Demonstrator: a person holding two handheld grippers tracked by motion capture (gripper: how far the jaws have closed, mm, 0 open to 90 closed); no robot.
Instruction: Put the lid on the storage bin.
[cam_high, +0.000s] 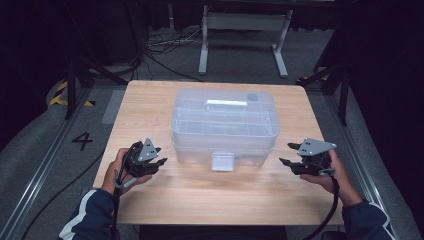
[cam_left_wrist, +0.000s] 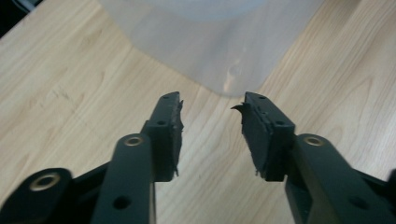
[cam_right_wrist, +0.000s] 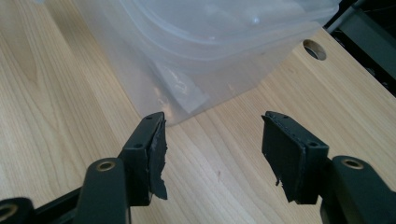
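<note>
A clear plastic storage box (cam_high: 224, 125) with a lid and a front latch (cam_high: 222, 161) stands in the middle of the wooden table (cam_high: 210, 195). My left gripper (cam_high: 161, 155) hovers just off the box's front left corner, jaws apart with nothing between them; in the left gripper view the left gripper (cam_left_wrist: 212, 109) points at the box's rounded corner (cam_left_wrist: 224, 56). My right gripper (cam_high: 285, 154) sits off the front right corner, open and empty. In the right gripper view the right gripper (cam_right_wrist: 212, 126) faces the box's corner (cam_right_wrist: 196, 65).
A round cable hole (cam_right_wrist: 314, 49) is cut in the tabletop near the box. Beyond the table stand a white metal frame (cam_high: 244, 30) and loose cables (cam_high: 160, 45) on grey floor. A "4" mark (cam_high: 82, 140) is on the floor at left.
</note>
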